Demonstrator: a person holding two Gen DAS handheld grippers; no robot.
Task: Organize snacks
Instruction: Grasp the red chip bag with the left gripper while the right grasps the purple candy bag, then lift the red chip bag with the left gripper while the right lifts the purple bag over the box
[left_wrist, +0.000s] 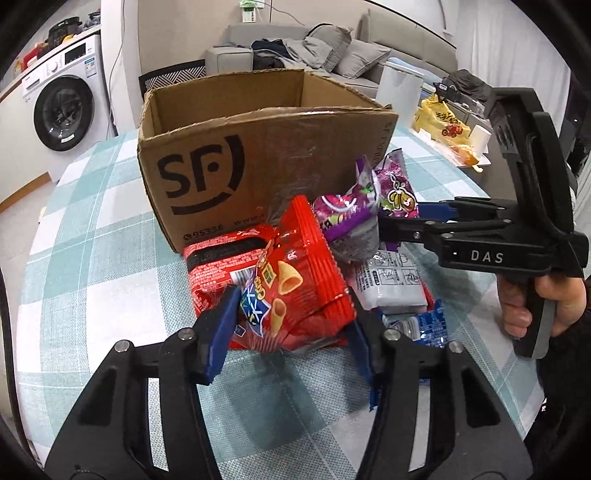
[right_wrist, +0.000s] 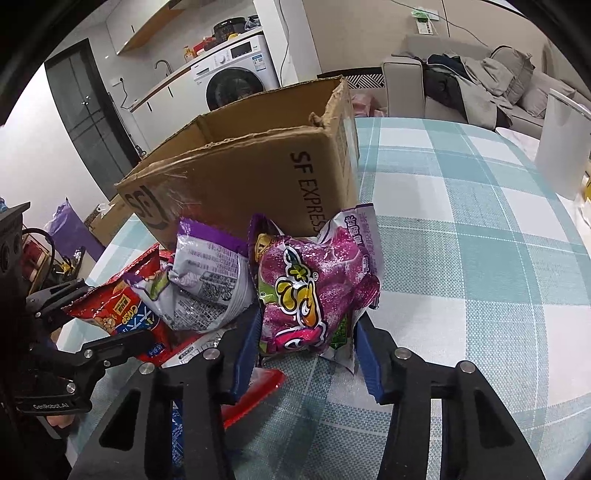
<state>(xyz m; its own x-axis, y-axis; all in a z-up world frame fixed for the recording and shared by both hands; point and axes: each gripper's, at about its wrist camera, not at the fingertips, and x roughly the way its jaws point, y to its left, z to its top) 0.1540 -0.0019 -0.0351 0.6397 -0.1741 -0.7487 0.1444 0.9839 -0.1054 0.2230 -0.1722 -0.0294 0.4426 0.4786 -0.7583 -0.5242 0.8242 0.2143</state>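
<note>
Left gripper (left_wrist: 291, 325) pinching a shiny, crinkly red chip bag (left_wrist: 291, 280). Right gripper (right_wrist: 303, 350) squeezing a glittery purple candy bag (right_wrist: 317, 291). Both bags just in front of one brown cardboard box (left_wrist: 266, 162) (open top) on checked cloth (right_wrist: 461, 229). One blue packet (left_wrist: 421, 325), clear only in left view.

- Cardboard box (left_wrist: 236, 162): "SF" logo, "95338", "www" fragment; side panel reads "SF EXPRESS"
- Right tool (left_wrist: 380, 230): "DAS"
- Left tool (right_wrist: 110, 321): "GenRobot.AI"
- Red snack bag (left_wrist: 280, 291): "Crisp"
</note>
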